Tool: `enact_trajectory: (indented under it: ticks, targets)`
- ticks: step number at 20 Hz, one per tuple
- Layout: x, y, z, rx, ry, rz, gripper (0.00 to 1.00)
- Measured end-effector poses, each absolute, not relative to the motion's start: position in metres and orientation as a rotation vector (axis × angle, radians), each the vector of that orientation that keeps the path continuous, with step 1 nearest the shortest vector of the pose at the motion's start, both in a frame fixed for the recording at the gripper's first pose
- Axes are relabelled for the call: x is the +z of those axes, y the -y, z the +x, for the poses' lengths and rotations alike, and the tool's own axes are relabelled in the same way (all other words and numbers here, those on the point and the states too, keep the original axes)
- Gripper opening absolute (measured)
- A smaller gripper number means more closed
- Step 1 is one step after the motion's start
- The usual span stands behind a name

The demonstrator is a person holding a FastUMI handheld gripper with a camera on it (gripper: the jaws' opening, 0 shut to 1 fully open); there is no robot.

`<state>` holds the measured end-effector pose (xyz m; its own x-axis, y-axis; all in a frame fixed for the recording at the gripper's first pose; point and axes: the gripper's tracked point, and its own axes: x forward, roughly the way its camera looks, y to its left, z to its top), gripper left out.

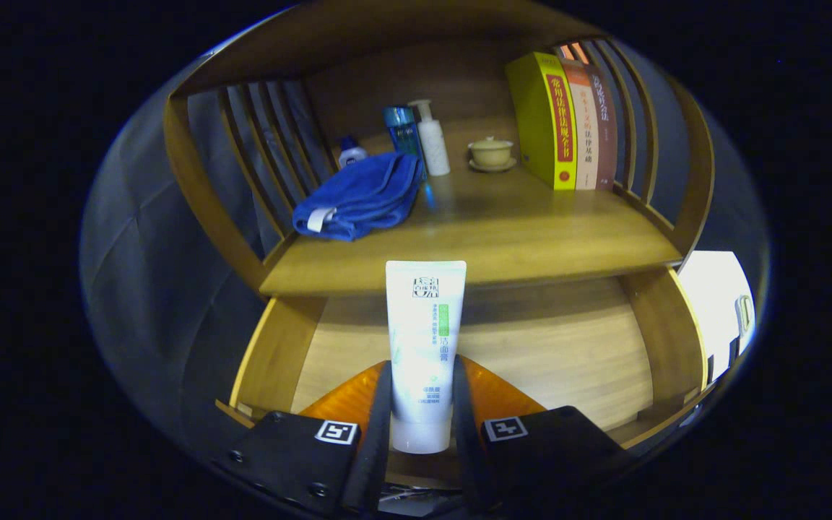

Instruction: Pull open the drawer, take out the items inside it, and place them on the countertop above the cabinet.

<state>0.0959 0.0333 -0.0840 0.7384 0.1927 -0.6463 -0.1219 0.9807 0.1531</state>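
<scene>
In the gripper view, the gripper (422, 415) is clenched on a white tube (425, 347), both fingers pressing its lower sides, holding it upright over the open drawer (553, 354). Beyond lies the countertop (503, 238), with a blue towel (358, 196) far left and books (564, 119) far right. Judged best: carry the tube forward to the bare near-centre wood, lower gently, then release.

hand-held gripper (421, 412): two flat matte-black mounting blocks at the base, one per side, each with a small square black-and-white fiducial tag on its inner corner. Round black screw heads along the left block's edge. Translucent orange wedge-shaped pieces sit ahead of the blocks. Fingers (380, 426) are thin black strips, slightly bowed, running forward.
</scene>
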Motion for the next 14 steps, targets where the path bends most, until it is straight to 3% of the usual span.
enact_trajectory:
  ticks: [14]
  targets:
    - [-0.04,-0.01,0.228,0.082,-0.517,0.052,0.5]
